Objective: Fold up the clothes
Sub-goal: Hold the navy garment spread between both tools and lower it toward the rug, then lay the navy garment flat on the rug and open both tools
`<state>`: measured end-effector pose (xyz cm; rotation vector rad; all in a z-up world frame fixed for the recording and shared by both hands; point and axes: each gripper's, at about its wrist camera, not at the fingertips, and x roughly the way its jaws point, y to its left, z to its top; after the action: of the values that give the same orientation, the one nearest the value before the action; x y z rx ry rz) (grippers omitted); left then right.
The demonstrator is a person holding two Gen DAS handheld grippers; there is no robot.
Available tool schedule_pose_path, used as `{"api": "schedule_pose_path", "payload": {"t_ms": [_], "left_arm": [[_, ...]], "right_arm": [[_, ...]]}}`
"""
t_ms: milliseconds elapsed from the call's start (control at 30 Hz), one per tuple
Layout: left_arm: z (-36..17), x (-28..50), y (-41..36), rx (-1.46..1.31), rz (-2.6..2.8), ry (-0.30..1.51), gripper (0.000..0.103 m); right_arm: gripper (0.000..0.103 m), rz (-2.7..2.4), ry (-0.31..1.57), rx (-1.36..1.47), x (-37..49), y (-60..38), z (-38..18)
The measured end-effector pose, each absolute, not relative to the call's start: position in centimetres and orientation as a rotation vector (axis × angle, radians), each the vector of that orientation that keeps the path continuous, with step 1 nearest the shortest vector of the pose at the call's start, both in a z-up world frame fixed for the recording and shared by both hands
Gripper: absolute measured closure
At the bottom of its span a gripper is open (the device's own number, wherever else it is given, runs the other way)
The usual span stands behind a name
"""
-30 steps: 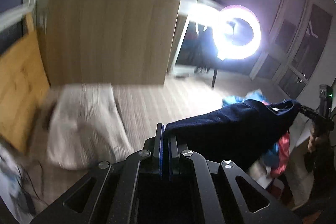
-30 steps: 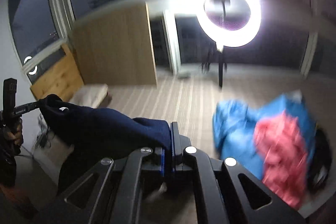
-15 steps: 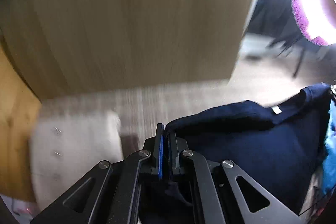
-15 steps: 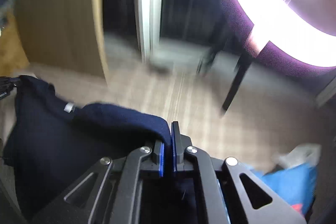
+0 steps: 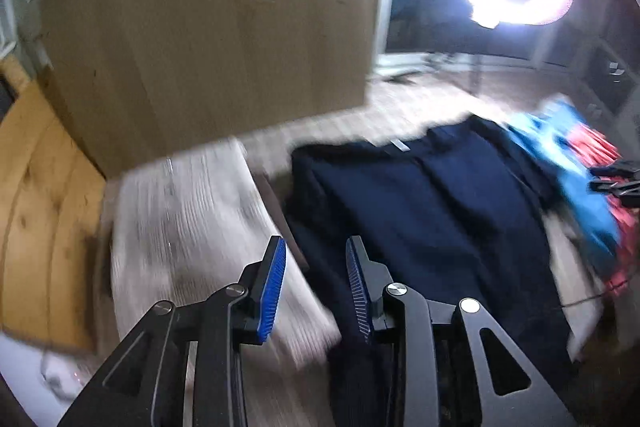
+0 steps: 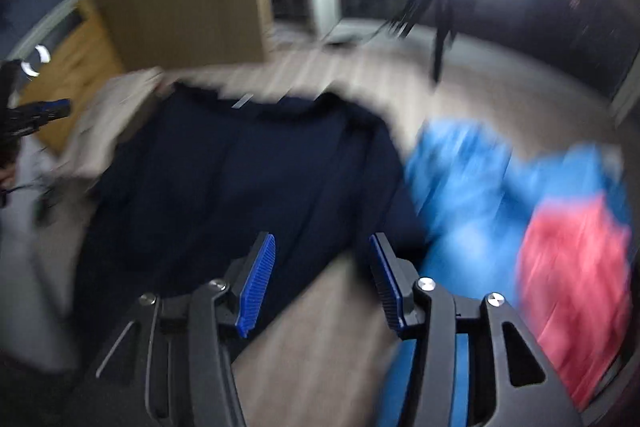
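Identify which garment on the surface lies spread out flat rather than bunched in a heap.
The navy garment: it lies spread flat in the middle, while the blue garment and red garment sit crumpled together beside it.

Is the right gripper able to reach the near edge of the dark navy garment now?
Probably yes: the right gripper is open just above the dark navy garment, whose near hem lies between its fingers, nothing covering it.

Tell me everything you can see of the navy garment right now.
The navy garment lies spread flat on the striped surface, neckline with a small pale tag at its far side. It looks like soft, plain knit. A folded beige cloth lies alongside one edge, a blue garment at the other. Both the left gripper and right gripper are open, holding nothing.
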<state>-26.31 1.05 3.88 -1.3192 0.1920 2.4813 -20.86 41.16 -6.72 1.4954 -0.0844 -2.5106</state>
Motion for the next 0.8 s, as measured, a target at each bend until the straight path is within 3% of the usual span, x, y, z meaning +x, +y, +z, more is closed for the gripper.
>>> {"api": "schedule_pose_path", "payload": {"t_ms": [100,233,367,433,567,800], "left_arm": [[1.5,-19.7,-0.4,-1.386,2.403,0.161,0.067],[-4.0,-11.7,-1.9,-1.542,2.265,0.076,0.066],[-8.9,-6.6,-2.6,-1.685,2.171,0.021,0.069],[-9.1,-4.5,-3.4,-1.710,2.149,-0.028,0.073],[-5.9,-1.3,-6.4,-1.612,2.239,-0.132,0.073],[-9.4,-1.8,-2.7,-1.596,2.156,-0.019,0.072]], "right_arm": [[0.055,-2.447,-0.120,1.518,-13.4,38.5,-9.1],[0.055,-2.353,-0.231,1.566,-6.4,35.0,-13.6],[0.055,-2.373,-0.085,1.620,-3.1,32.2,-16.1],[0.055,-2.373,-0.047,1.645,-1.8,31.8,-16.1],[0.054,-2.449,-0.228,1.472,1.4,34.5,-12.2],[0.053,-2.425,-0.031,1.506,-0.1,31.7,-16.4]]}}
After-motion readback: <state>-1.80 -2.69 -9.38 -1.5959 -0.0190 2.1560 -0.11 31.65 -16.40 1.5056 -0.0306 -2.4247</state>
